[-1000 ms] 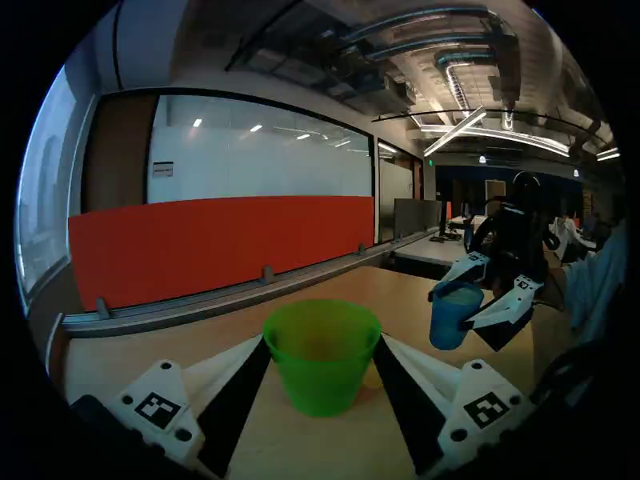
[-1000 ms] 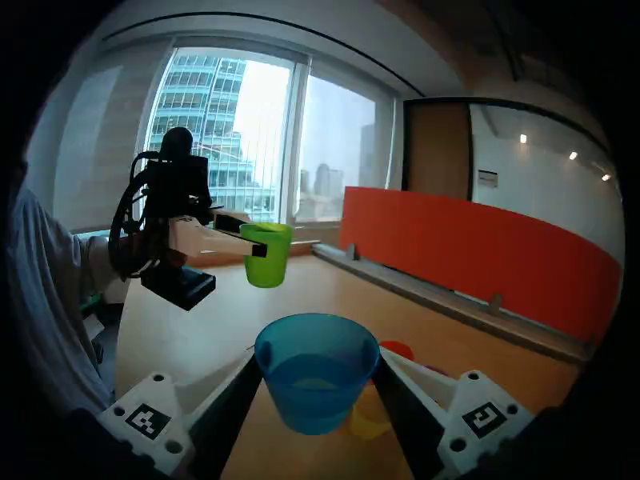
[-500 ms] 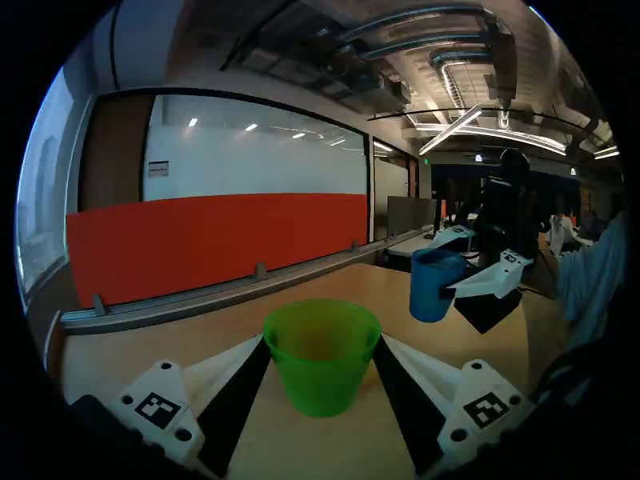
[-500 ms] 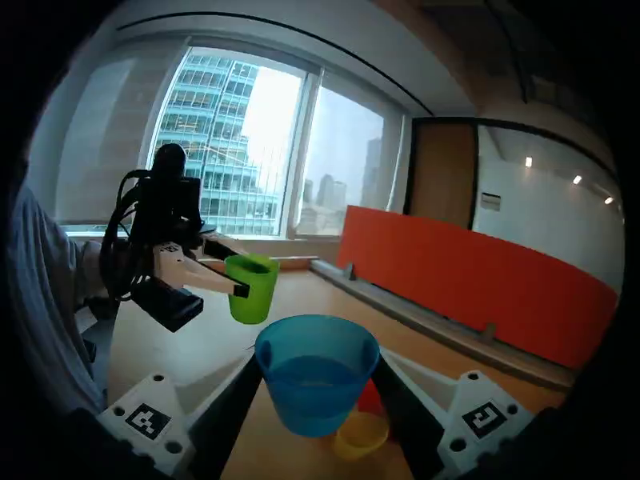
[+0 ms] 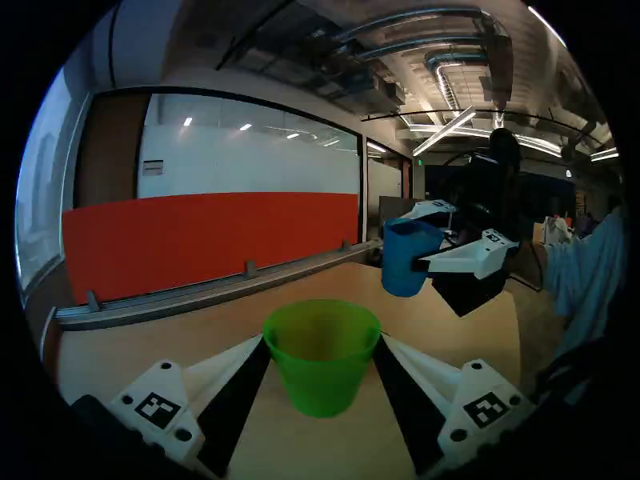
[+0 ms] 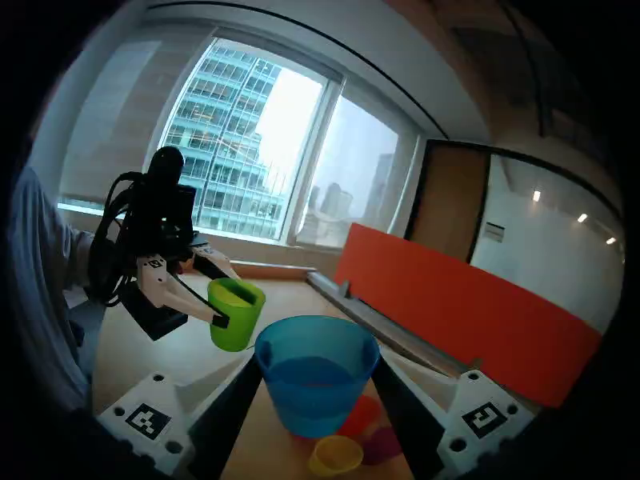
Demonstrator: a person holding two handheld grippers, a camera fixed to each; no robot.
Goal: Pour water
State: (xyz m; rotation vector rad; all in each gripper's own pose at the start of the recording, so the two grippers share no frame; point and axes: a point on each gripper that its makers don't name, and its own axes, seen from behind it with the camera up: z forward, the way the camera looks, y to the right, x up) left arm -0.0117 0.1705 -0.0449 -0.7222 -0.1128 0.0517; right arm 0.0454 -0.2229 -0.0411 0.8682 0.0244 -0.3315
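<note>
A green cup (image 5: 322, 355) sits between the fingers of my left gripper (image 5: 322, 364), which is shut on it and holds it upright above the wooden table (image 5: 432, 308). In the right gripper view a blue cup (image 6: 317, 384) with water inside is held by my right gripper (image 6: 317, 392), shut on it. The blue cup (image 5: 404, 258) hangs higher, up and to the right of the green one, in the left gripper view. Seen from the right gripper view, the green cup (image 6: 234, 314) and left gripper (image 6: 220, 314) are lower left of the blue cup, close to its rim.
Small yellow (image 6: 336, 456), red (image 6: 362, 412) and purple (image 6: 382, 444) cups lie on the table below the blue cup. An orange panel (image 5: 208, 240) with a metal rail runs along the table's far edge. A person's sleeve (image 6: 36, 304) is at the left.
The blue cup has risen and moved left toward the green cup, now above its rim level. In the right gripper view the green cup has dropped lower and come nearer.
</note>
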